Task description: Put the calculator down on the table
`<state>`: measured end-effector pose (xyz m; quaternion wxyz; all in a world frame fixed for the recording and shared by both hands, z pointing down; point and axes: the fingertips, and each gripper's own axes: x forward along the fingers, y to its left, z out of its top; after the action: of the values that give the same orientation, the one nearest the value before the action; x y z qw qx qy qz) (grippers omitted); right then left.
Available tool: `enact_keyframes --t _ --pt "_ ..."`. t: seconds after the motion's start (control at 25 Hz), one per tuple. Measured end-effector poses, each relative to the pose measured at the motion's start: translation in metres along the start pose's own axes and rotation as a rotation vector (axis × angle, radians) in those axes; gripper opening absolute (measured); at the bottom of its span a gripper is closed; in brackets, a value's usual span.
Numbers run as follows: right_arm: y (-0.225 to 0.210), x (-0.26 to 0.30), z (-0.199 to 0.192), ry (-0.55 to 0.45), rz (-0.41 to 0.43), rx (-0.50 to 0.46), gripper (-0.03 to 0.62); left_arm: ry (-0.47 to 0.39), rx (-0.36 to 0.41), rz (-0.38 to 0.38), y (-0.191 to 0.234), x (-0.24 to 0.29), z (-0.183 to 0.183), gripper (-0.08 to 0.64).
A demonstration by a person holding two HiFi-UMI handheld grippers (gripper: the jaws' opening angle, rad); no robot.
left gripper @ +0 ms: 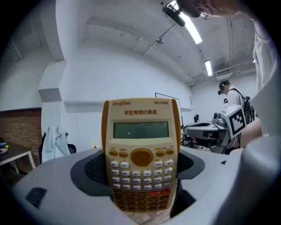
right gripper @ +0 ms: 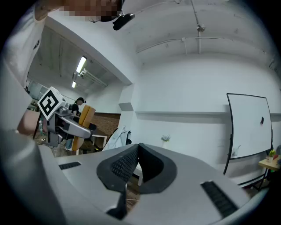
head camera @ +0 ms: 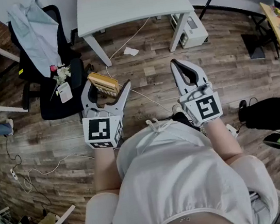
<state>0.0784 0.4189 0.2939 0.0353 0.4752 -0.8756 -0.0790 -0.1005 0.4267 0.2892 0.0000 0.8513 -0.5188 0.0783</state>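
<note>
1. The left gripper (head camera: pixel 106 89) is clamped on the calculator (left gripper: pixel 141 154). Its jaws are spread wide, and the black ribbed pads press on the calculator's two long edges.
2. The calculator has orange-yellow sides and a cream face. A blank grey-green display sits near its top, with a line of small print above it. Below the display is one large round orange key with small orange keys on either side. Rows of white keys follow, then darker rows low down that include two red keys.
3. In the left gripper view the calculator stands upright. Its display end points away from the gripper and its lowest key rows sit deep between the jaws.
4. The calculator is in the air over the wooden floor (head camera: pixel 147 89), clear of the white table (head camera: pixel 129 3). It is on the person's side of the table's front edge, roughly in line with the table's left front leg.
5. The right gripper (right gripper: pixel 138 149) is closed tip to tip with nothing between its jaws. It is held on the person's side of the table's right front leg.
6. Left of the table stands a black chair (head camera: pixel 55 100) with a pale jacket (head camera: pixel 39 30) over its back and a small bunch of flowers (head camera: pixel 62 72) on the seat.
7. A white cable (head camera: pixel 129 38) runs from under the table across the floor.
</note>
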Motion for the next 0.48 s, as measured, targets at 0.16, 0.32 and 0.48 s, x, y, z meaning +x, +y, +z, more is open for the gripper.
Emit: enact_keyframes --t 0.16,0.32,0.48 --pt "0.001 0.007 0.000 0.019 -0.014 0.006 0.002 0.003 0.000 0.003 0.008 0.000 -0.003 0.414" --pt "0.003 0.016 -0.004 0.013 -0.015 0.000 0.002 0.004 0.003 0.004 0.017 0.001 -0.006 0.414" --pt "0.007 0.026 -0.006 0.046 -0.025 0.010 0.002 0.003 -0.007 0.003 0.027 0.000 -0.009 0.414"
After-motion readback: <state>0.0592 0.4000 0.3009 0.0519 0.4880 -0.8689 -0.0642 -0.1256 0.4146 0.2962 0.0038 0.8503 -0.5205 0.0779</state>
